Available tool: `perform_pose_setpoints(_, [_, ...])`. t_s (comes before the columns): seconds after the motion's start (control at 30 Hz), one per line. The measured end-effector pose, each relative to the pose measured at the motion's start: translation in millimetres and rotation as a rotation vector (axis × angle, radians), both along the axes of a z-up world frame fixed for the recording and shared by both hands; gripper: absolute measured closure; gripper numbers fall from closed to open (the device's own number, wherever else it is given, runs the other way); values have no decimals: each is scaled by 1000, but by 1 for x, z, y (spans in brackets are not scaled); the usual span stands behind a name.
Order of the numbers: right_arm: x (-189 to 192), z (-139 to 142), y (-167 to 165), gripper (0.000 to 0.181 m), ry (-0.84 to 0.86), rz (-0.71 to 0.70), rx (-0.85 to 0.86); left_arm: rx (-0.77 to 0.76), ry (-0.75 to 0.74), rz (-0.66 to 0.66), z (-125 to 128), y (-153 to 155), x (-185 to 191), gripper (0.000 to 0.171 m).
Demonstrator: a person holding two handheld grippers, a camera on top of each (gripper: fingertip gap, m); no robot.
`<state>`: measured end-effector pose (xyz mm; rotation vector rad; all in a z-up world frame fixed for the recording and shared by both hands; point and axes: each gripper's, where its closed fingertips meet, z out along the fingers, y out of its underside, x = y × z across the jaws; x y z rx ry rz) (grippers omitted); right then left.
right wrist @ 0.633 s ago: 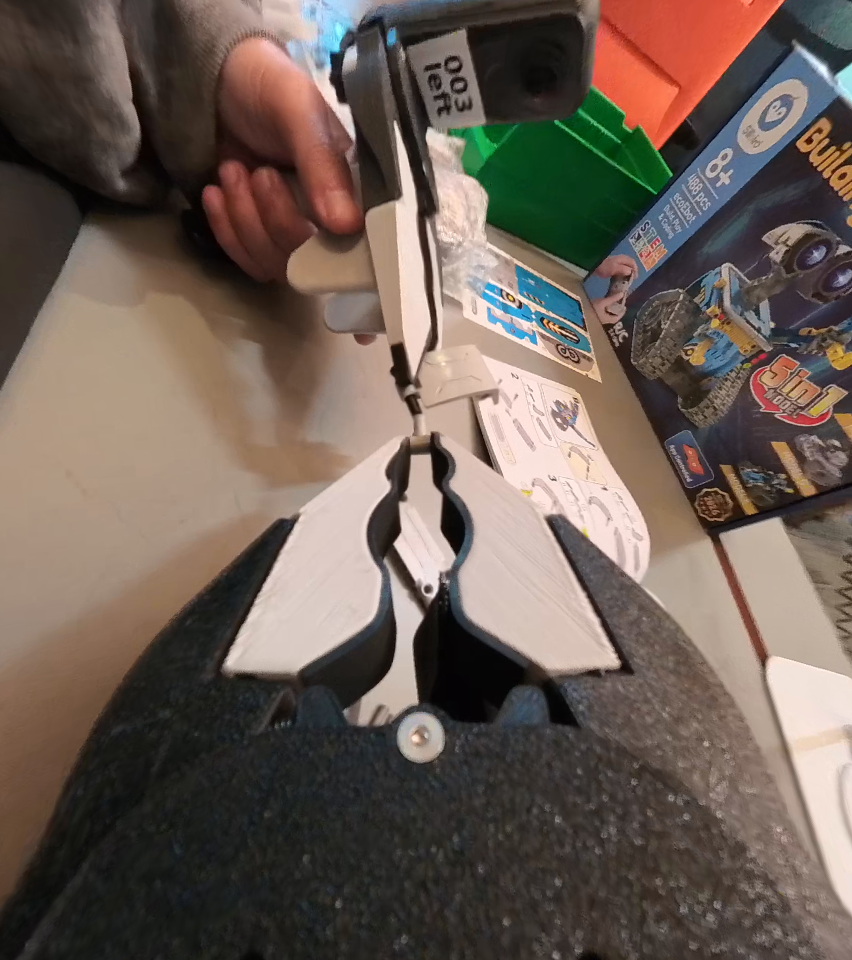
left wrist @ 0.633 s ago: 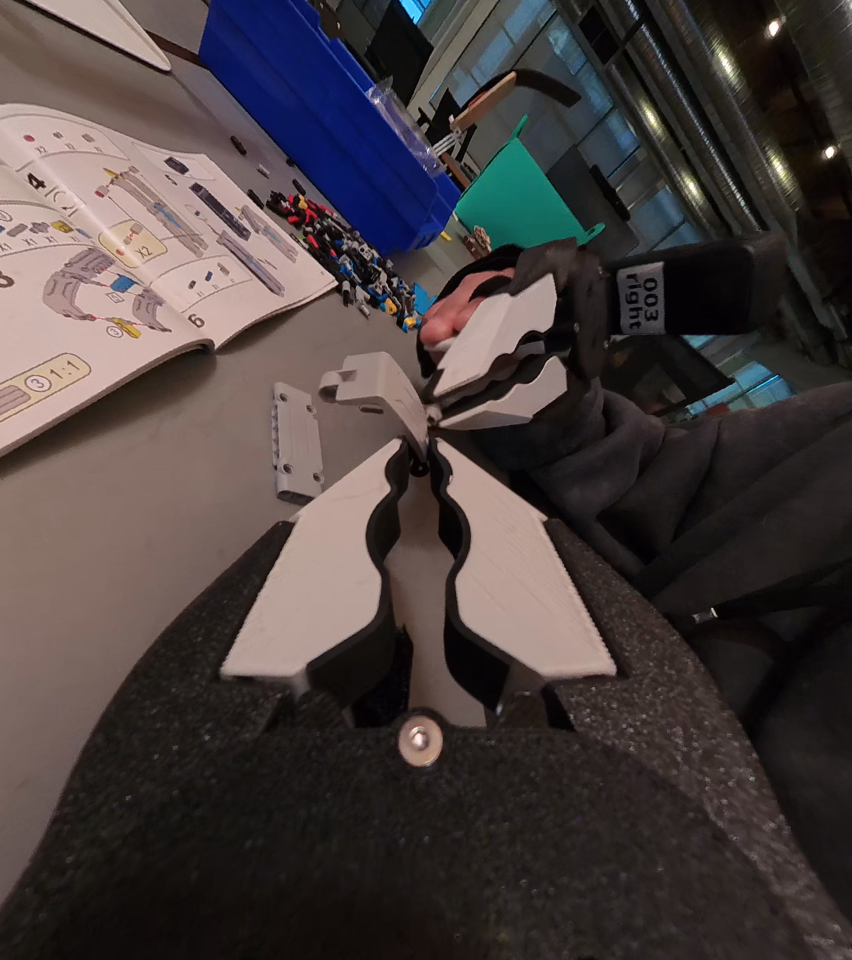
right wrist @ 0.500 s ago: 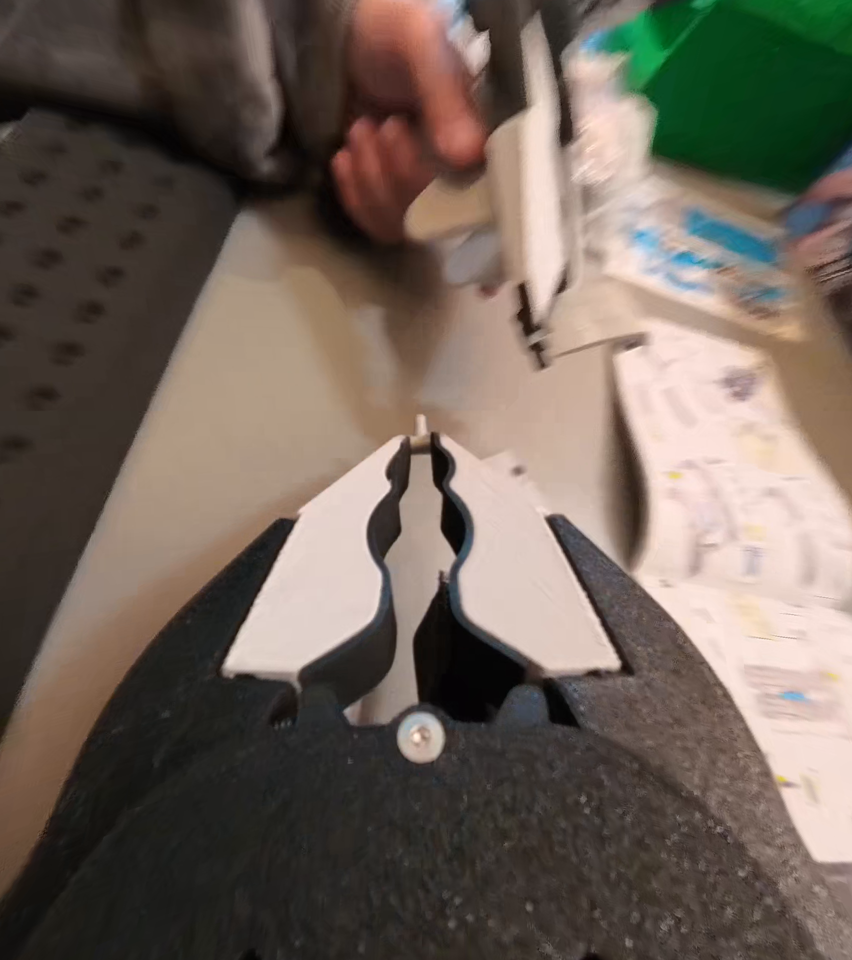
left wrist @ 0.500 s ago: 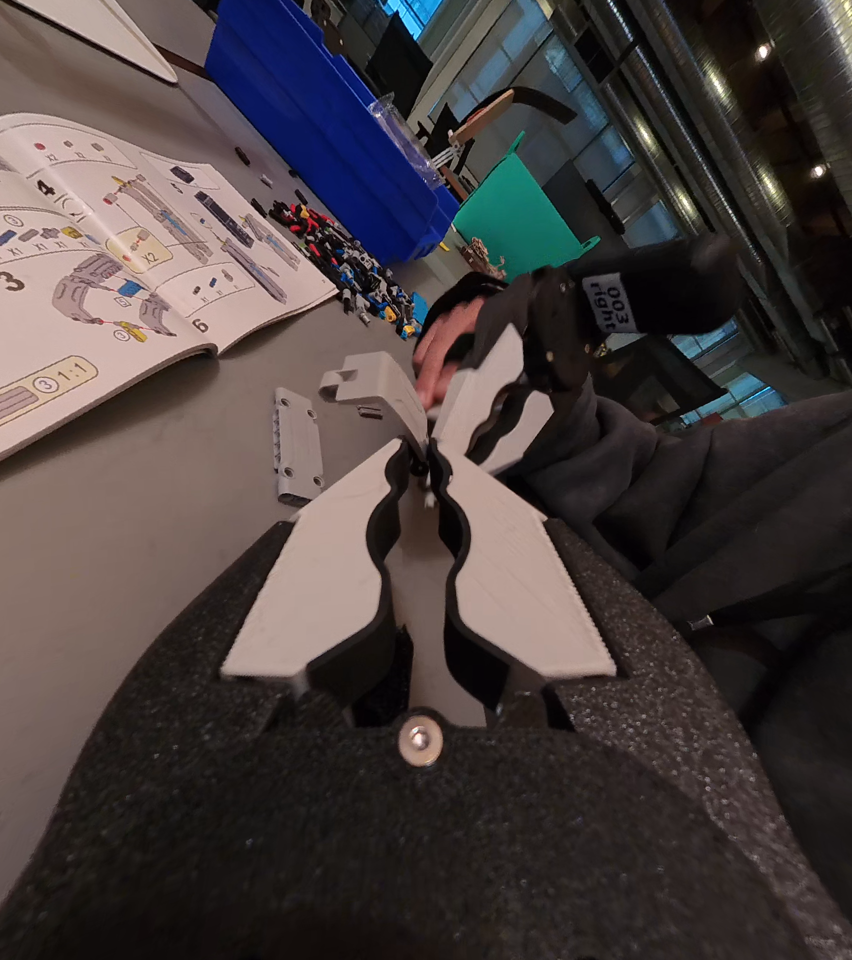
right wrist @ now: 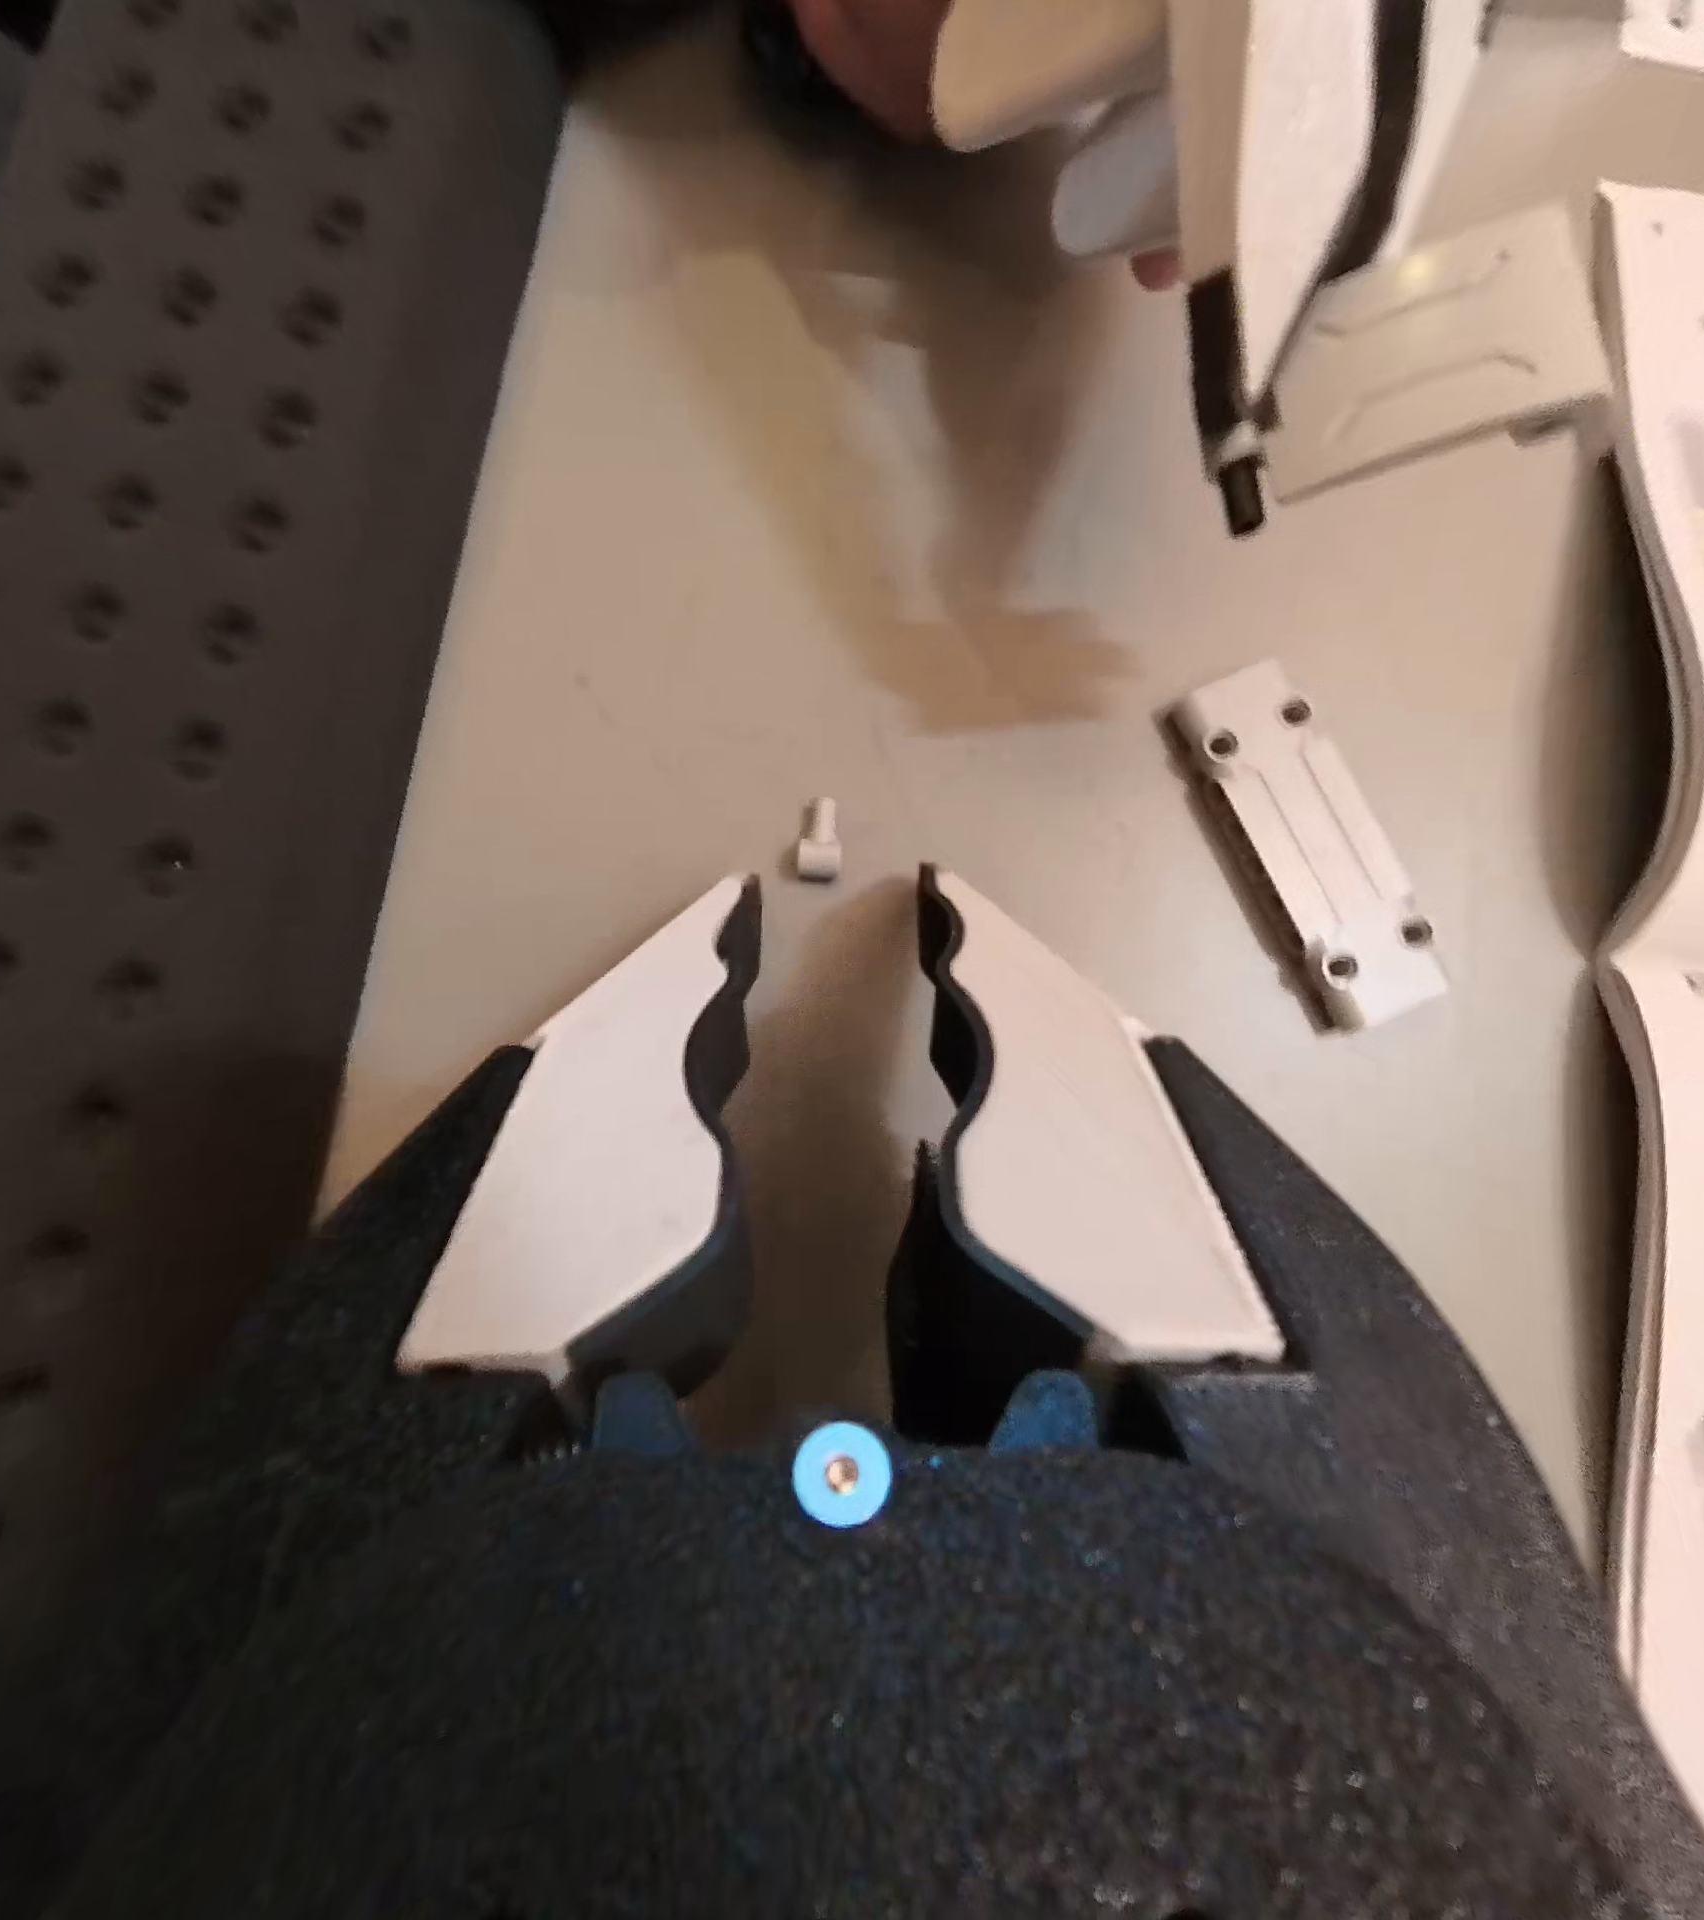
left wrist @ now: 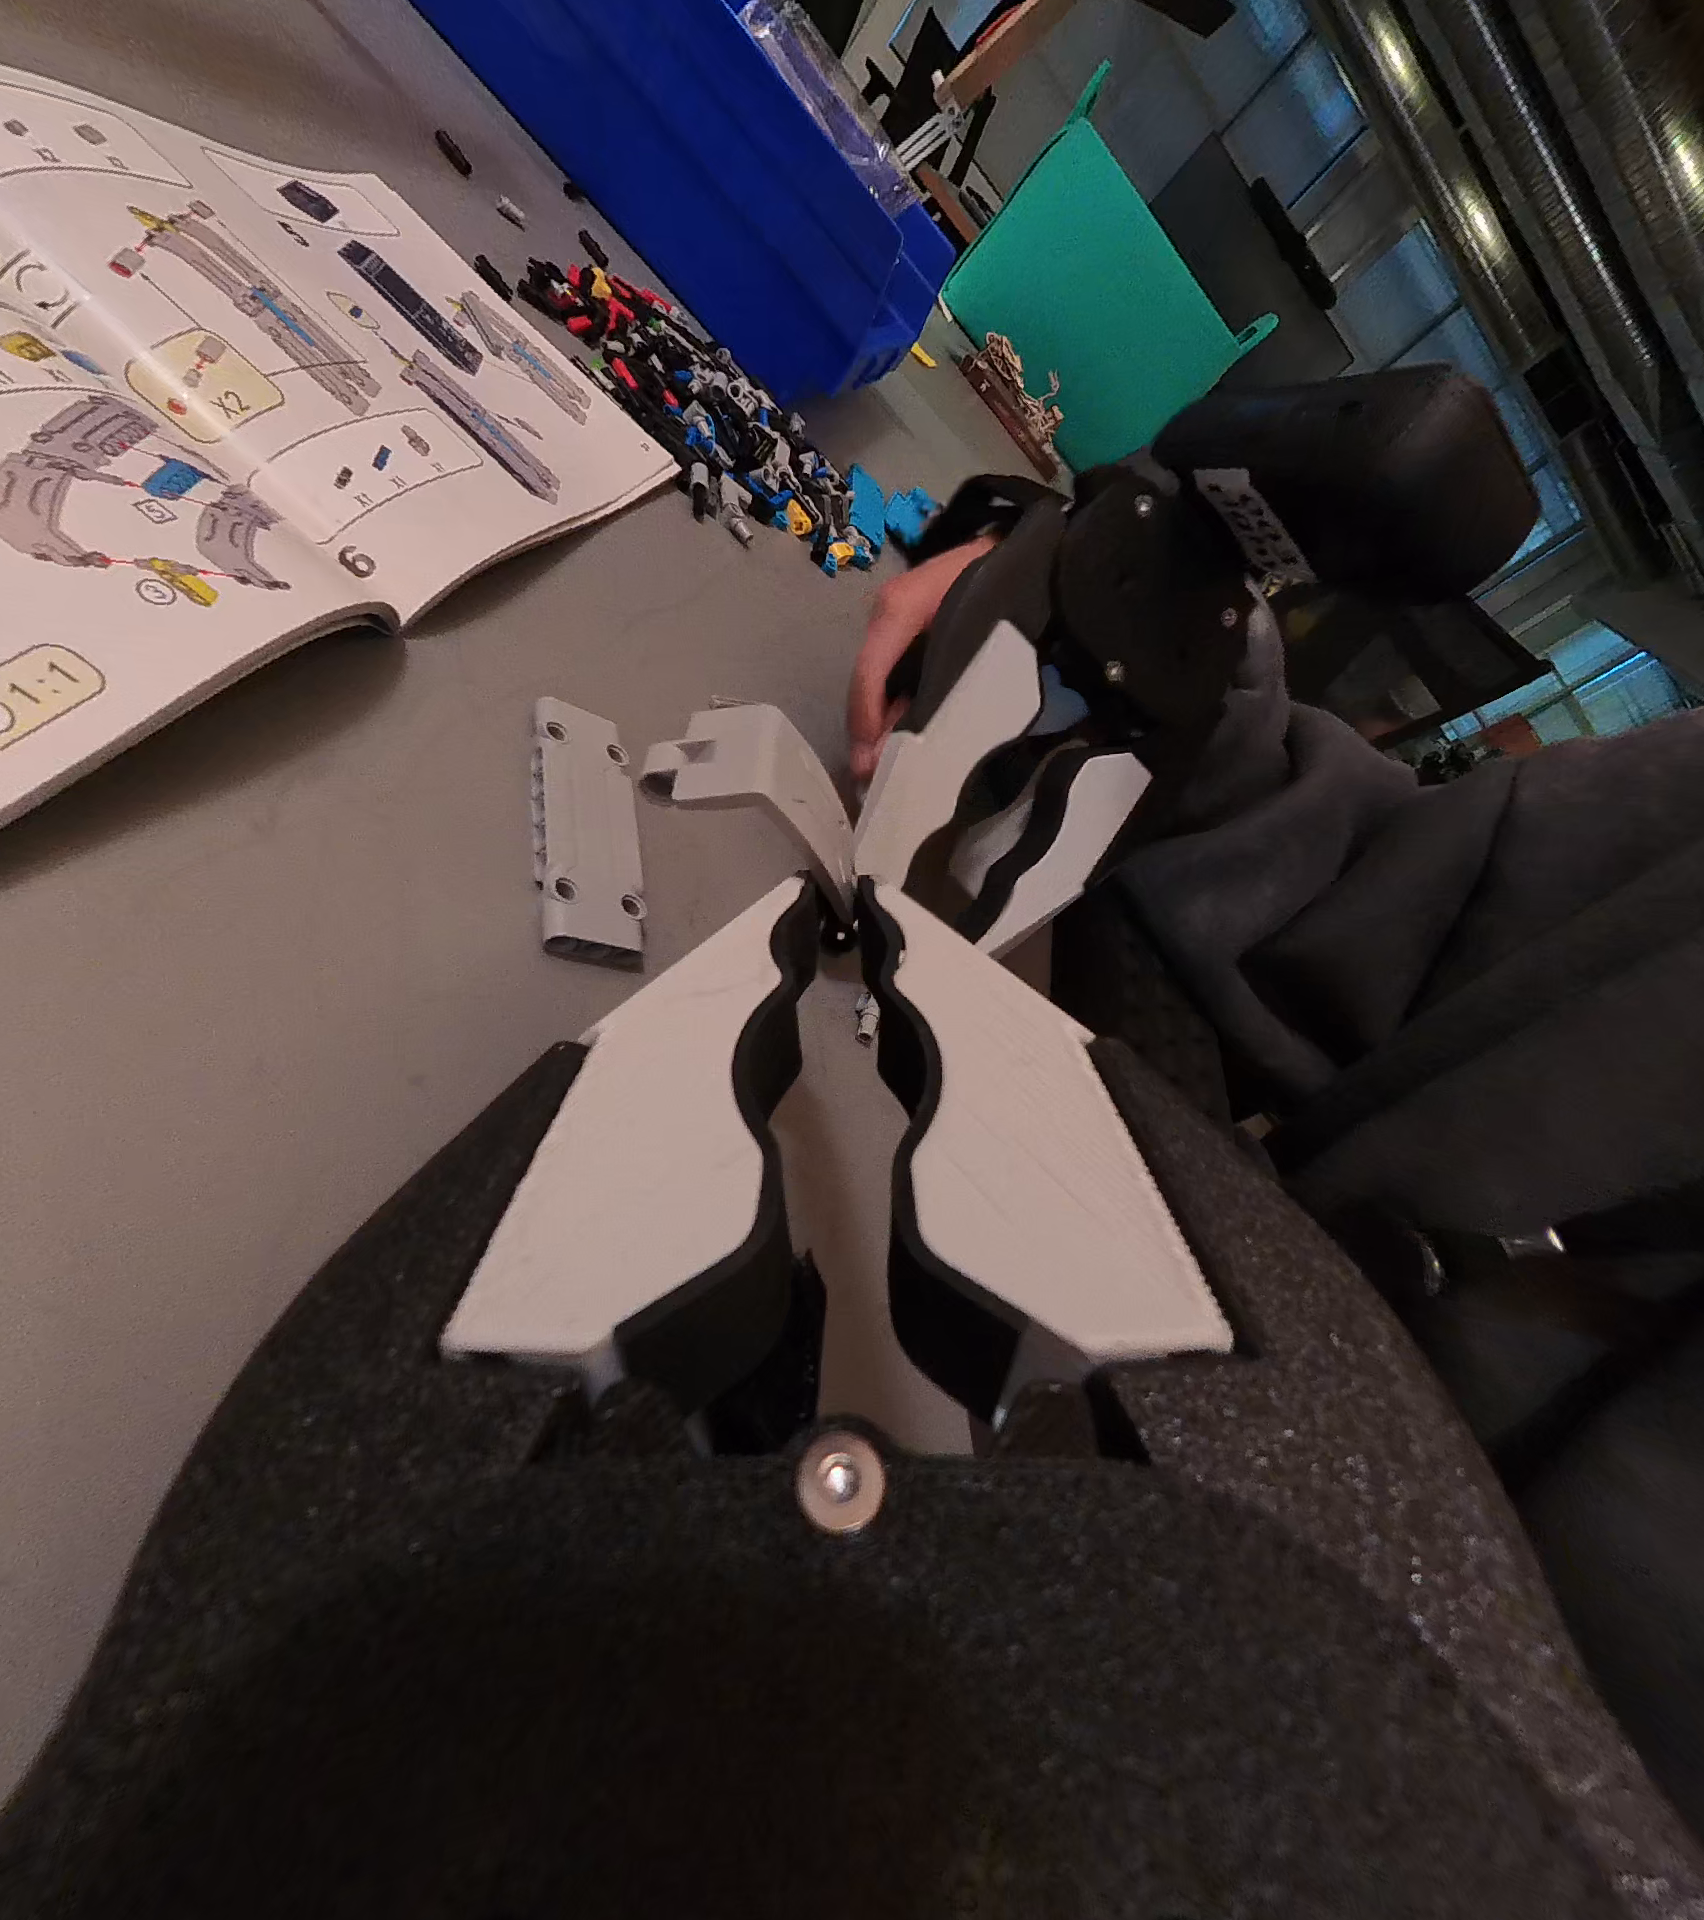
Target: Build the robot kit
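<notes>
Left gripper (left wrist: 835, 883) clamped on a curved grey panel (left wrist: 760, 769); right gripper (right wrist: 837, 883) jaws apart, apparently hovering over a small grey pin (right wrist: 815, 852).

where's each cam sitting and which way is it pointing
Left wrist view: on the left gripper, low over the grey table, looking along shut fingers that pinch a curved grey panel; beyond are the right gripper, a hand and a dark sleeve.
Right wrist view: on the right gripper, looking steeply down at the table; its fingers are open just short of a small grey pin; the left gripper shows at top.
Shared: the panel, the flat grey beam, the open instruction booklet, the pin.
</notes>
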<state>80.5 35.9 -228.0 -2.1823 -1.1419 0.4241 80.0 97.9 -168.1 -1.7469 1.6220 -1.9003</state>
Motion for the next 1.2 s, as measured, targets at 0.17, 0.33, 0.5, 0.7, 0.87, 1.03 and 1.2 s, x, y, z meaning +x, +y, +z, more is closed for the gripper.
perform_pose_setpoints(0.17, [-8,12,-15,150,73,-176,-13,-5,1,2,0,1,0,166])
perform_pose_setpoints(0.33, [-20,-2,-15,146,61,-204,-70,-8,3,-9,1,-2,-1,166])
perform_pose_setpoints(0.5, [-14,-3,-6,147,48,-228,-88,-10,0,-5,1,-2,-2,166])
perform_pose_setpoints(0.7, [-2,5,15,147,-4,-306,2,-19,-2,13,2,2,-1,166])
perform_pose_setpoints(0.87, [-7,8,23,142,5,-287,24,-11,2,5,1,0,-1,166])
perform_pose_setpoints(1.03, [-6,-1,16,145,-22,-283,-6,-9,3,1,1,-1,-1,166])
perform_pose_setpoints(1.2, [-23,-3,0,148,42,-247,-80,-11,4,1,1,-1,-1,166])
